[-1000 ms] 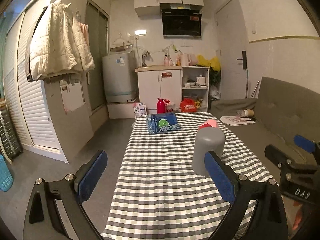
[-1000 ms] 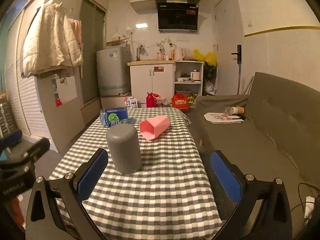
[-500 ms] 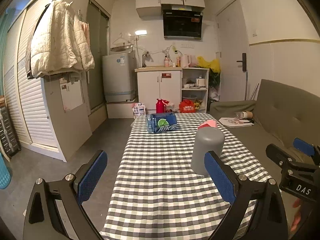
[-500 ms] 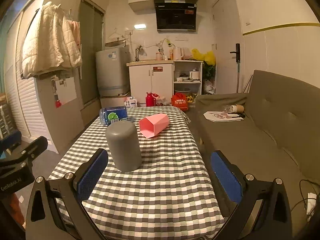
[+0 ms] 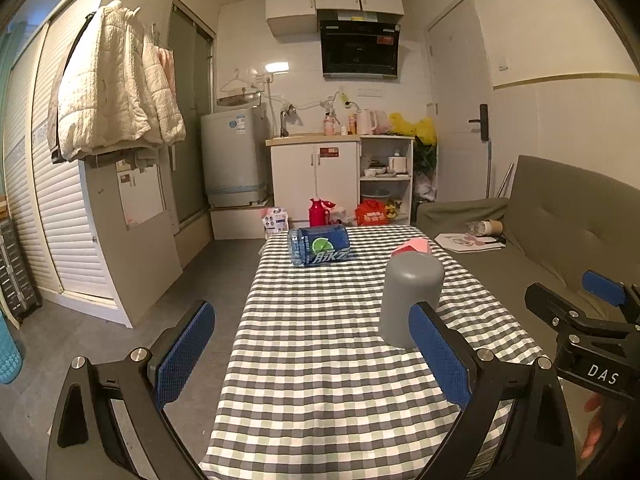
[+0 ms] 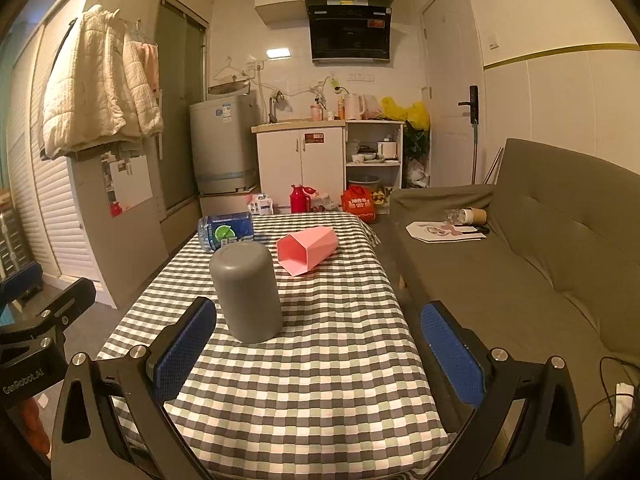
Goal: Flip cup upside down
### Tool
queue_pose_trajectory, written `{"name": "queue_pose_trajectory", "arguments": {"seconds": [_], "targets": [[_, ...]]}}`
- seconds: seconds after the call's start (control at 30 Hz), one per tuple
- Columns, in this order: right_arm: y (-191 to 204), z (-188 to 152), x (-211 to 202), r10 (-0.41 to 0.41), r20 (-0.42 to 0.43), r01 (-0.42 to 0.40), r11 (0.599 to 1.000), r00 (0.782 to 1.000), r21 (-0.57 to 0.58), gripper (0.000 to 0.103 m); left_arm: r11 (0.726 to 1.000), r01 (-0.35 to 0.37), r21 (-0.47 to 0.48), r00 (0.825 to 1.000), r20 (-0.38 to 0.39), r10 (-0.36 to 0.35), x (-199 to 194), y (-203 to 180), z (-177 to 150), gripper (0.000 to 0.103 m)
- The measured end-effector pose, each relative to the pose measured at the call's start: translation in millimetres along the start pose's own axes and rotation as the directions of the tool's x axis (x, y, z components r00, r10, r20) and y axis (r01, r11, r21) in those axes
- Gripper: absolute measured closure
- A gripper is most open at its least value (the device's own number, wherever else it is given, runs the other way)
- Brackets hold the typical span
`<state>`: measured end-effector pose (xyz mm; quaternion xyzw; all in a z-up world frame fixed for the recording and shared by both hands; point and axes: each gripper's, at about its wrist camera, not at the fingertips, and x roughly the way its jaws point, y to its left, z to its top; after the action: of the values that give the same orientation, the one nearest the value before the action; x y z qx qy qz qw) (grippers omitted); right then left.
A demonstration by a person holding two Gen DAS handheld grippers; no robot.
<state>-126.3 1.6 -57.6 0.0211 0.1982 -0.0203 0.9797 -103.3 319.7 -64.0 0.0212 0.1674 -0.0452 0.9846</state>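
A grey cup [image 6: 246, 292] stands upside down, mouth down, on the checked tablecloth [image 6: 320, 360]; it also shows in the left wrist view [image 5: 408, 296]. A pink cup [image 6: 306, 248] lies on its side behind it, mouth toward me; only its top [image 5: 412, 247] shows in the left wrist view. My left gripper [image 5: 312, 354] is open and empty, near the table's front edge, left of the grey cup. My right gripper [image 6: 320, 356] is open and empty, in front of the grey cup and to its right. Neither touches a cup.
A blue drink bottle [image 5: 320, 245] lies on its side at the table's far end. A grey-green sofa [image 6: 540, 248] runs along the right of the table. Floor and a white cabinet panel [image 5: 132, 240] are on the left. Kitchen units stand at the back.
Both grippers have drawn slightly back and upward from the table. The cups and bottle have not moved. Both grippers stay open.
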Motion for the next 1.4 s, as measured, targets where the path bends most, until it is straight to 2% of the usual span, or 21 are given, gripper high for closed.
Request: {"name": "queue_pose_trajectory", "arguments": {"seconds": [0.67,1.4], "targets": [[5,-1,4,-0.008,-0.022,0.007,0.999,1.0,-0.034,0.0,0.999,-0.022,-0.033,0.999,-0.026,0.021,5,10,-2,0.003],[4,-3,5,-0.014,-0.029,0.013,0.999,0.999,-0.034,0.0,1.0,-0.019,-0.024,0.999,-0.032,0.019,6,8,-4,0.003]]}}
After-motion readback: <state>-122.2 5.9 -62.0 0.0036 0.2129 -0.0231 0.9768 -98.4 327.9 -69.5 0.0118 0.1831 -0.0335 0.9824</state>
